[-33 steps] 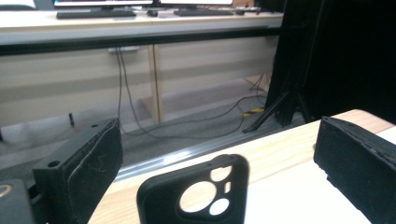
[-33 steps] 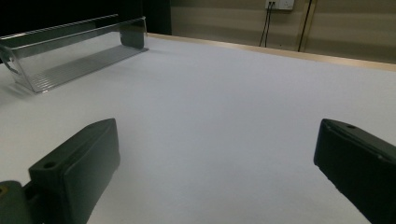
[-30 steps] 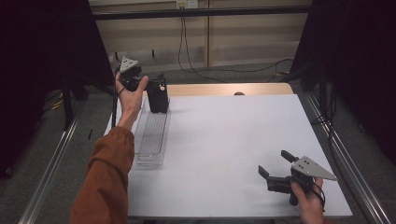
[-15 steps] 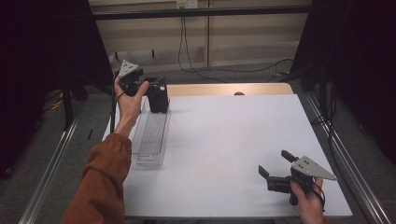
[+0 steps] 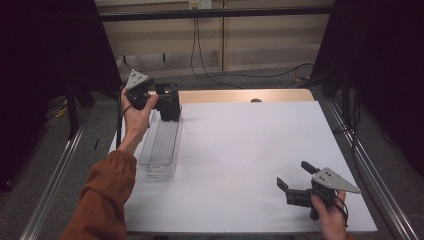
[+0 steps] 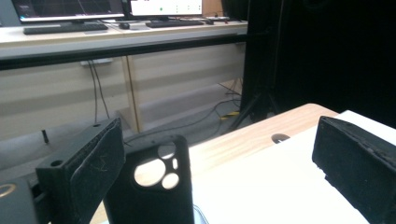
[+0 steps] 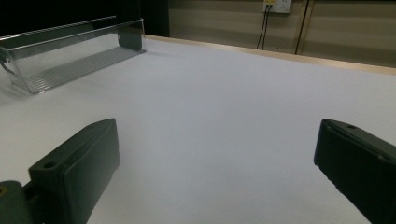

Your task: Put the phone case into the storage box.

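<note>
Up far-left, left gripper [image 5: 162, 95] fingers wide, black phone case [image 6: 152, 186] upright between them, beside one finger; right gripper [image 5: 296, 179] wide over bare bench [image 5: 250, 150]

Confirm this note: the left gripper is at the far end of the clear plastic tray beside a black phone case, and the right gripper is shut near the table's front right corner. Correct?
Not quite: the right gripper is open, not shut. The right gripper view shows its fingers spread wide apart over the bare white table. The rest holds: the left gripper is by the black phone case at the far end of the clear plastic tray.
</note>
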{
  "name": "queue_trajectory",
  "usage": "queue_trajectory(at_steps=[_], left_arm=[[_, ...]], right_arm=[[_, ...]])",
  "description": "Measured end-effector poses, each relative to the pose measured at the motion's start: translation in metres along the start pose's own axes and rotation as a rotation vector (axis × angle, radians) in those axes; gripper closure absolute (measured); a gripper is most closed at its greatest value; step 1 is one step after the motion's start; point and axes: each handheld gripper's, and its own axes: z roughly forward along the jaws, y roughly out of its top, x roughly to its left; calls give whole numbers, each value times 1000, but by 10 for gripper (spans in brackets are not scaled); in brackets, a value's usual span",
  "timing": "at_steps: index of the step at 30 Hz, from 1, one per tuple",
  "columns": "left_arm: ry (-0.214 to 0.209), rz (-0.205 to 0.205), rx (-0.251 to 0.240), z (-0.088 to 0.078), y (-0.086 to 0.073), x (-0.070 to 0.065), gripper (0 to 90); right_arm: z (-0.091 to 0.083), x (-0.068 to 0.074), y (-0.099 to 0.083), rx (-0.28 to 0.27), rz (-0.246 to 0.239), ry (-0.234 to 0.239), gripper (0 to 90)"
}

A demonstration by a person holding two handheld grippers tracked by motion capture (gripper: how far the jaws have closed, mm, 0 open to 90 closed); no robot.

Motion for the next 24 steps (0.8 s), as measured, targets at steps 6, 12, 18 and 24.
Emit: queue_trajectory(at_steps=[6,12,18,24], left_arm=[[-4,9,1,-8,-4,-6,36],[-19,19,2,-12,-10,-16,38],[-43,-9,6,-15,-25,-17,37],[-74,-9,20,-24,-38,-25,28]], right_arm=[[1,-1,-1,3,6,3,0],[3,-1,-1,10,3,4,0],[3,-1,-1,8,6,1,0],[1,-1,0,-1,6,-2,0]])
